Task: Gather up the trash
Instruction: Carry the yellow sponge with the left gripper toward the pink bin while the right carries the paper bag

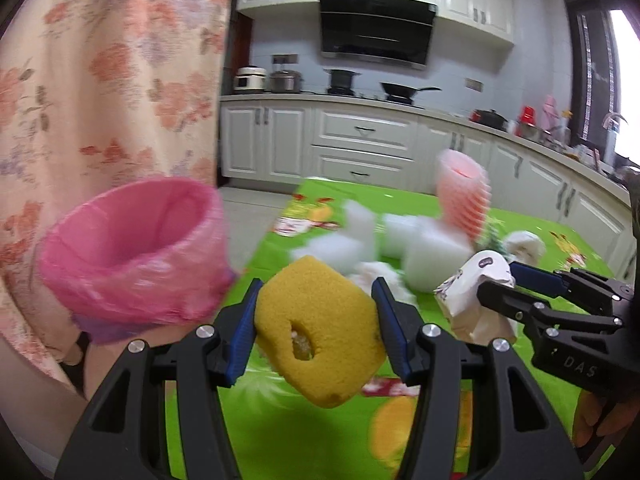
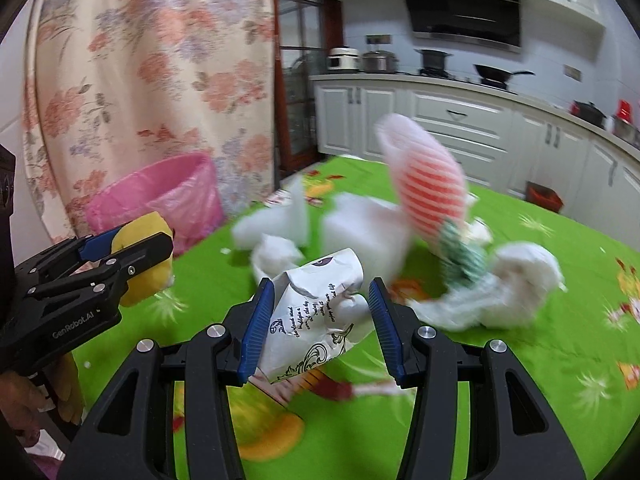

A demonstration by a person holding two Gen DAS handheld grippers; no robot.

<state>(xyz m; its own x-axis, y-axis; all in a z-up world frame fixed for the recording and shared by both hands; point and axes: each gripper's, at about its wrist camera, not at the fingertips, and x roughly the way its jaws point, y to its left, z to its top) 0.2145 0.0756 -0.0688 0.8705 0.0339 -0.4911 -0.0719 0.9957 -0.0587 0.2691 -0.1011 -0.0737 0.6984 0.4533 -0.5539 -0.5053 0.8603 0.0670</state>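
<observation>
My left gripper (image 1: 316,326) is shut on a yellow sponge (image 1: 320,320) with a hole in it, held above the green tablecloth (image 1: 440,420). My right gripper (image 2: 322,326) is shut on a crumpled white paper bag (image 2: 316,316) with dark print; it also shows in the left wrist view (image 1: 476,300). A bin with a pink liner (image 1: 132,252) stands left of the table, beside the curtain; it also shows in the right wrist view (image 2: 168,196). The left gripper with the sponge (image 2: 140,256) is near the bin.
White foam blocks (image 1: 420,248), crumpled white tissue (image 2: 524,276), a pink-and-white foam net sleeve (image 2: 428,188) and a green scrap (image 2: 460,256) lie on the table. A floral curtain (image 1: 100,80) hangs at left. Kitchen cabinets (image 1: 360,140) run behind.
</observation>
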